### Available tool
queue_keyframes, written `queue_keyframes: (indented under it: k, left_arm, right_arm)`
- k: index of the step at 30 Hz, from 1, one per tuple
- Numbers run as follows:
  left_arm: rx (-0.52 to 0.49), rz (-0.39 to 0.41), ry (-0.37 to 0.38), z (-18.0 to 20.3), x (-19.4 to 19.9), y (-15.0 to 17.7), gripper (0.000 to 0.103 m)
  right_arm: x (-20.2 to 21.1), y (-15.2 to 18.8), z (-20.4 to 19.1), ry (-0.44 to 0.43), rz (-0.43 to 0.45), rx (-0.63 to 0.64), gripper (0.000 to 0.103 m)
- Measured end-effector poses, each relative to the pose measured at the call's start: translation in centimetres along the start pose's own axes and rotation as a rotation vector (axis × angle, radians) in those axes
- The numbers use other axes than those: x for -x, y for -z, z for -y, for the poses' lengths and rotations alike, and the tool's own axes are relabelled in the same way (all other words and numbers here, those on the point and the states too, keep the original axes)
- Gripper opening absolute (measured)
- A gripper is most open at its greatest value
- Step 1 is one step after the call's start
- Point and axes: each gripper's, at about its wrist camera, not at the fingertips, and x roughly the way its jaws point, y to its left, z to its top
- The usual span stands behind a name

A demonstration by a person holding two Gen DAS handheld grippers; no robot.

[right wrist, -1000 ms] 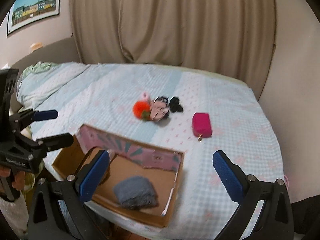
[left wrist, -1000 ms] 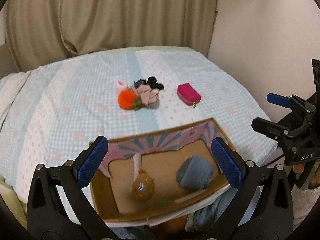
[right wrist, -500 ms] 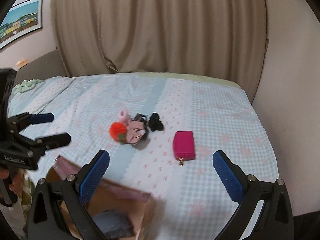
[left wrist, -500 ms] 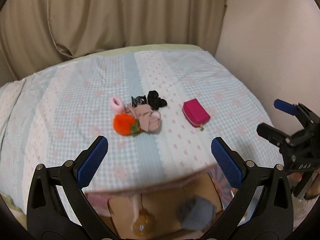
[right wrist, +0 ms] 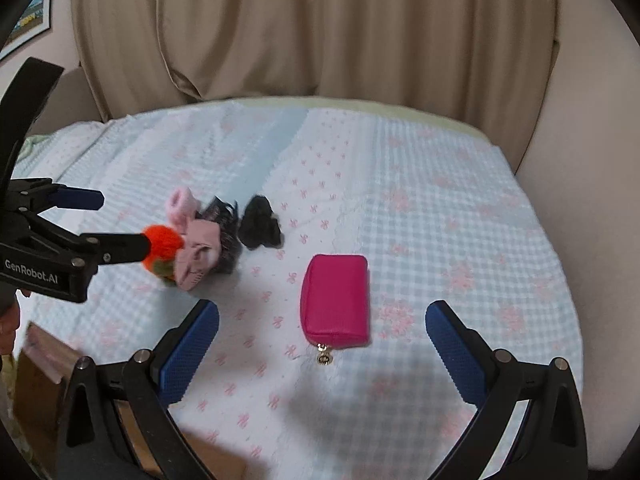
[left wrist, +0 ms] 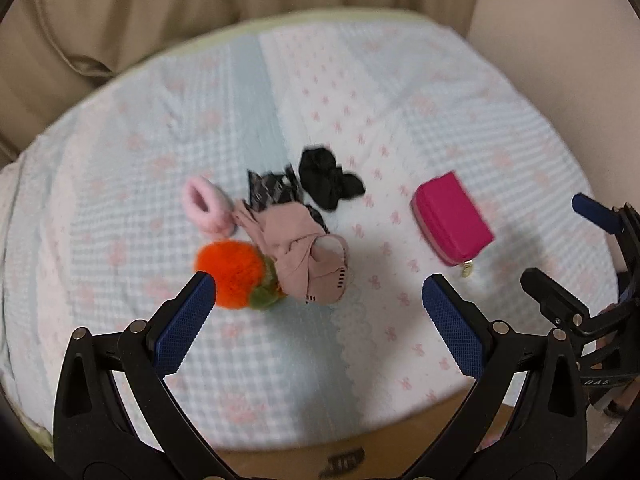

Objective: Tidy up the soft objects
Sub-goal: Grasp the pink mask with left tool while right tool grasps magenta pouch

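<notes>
The left hand-held gripper (left wrist: 320, 304) hangs over the near part of the bed with its blue pads spread wide and nothing between them; its left pad (left wrist: 186, 322) sits just in front of an orange pompom (left wrist: 230, 272). The right hand-held gripper (right wrist: 322, 334) is likewise wide open and empty, with a pink pouch (right wrist: 336, 300) lying on the bedspread between and just beyond its pads, zipper pull toward the camera. At the near edge of the bed a strip of cardboard box (left wrist: 340, 456) shows. Farther out, the soft things lie in a touching cluster: the pompom, a folded dusty-pink cloth (left wrist: 308, 256), a fluffy pink slipper (left wrist: 206, 206), a patterned black piece (left wrist: 270, 190) and a black scrunchie (left wrist: 328, 184). The bedspread (left wrist: 480, 120) is pale blue check with pink bows. Beige curtains (right wrist: 312, 28) hang behind the bed, and a framed picture (right wrist: 28, 24) shows at far left.
</notes>
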Motion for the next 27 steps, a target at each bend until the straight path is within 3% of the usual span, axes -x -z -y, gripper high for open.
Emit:
queue_keyframes:
  k: [7, 15, 23, 24, 27]
  left_arm:
    - [-0.063, -0.14, -0.016, 0.1, -8.2, -0.2, 0.103]
    - [-0.148, -0.214, -0.084, 0.0, -13.2, 0.5, 0.101]
    - [-0.157, -0.251, -0.056, -0.9, -15.5, 0.6, 0.069]
    - [-0.154, -0.253, -0.045, -0.9, -15.6, 0.6, 0.066]
    - [-0.165, -0.256, -0.027, -1.0, -15.6, 0.8, 0.057]
  right_arm:
    - [-7.6, 0.9, 0.8, -0.001, -0.091, -0.004, 0.103]
    - [-12.4, 1.9, 1.1, 0.006, -0.134, -0.007, 0.103]
    - [-14.6, 1.8, 1.2, 0.044, -0.154, 0.022, 0.102]
    - [-14.9, 1.7, 1.2, 0.045, -0.156, 0.025, 0.1]
    - [-15.6, 1.7, 1.2, 0.022, -0.17, 0.028, 0.072]
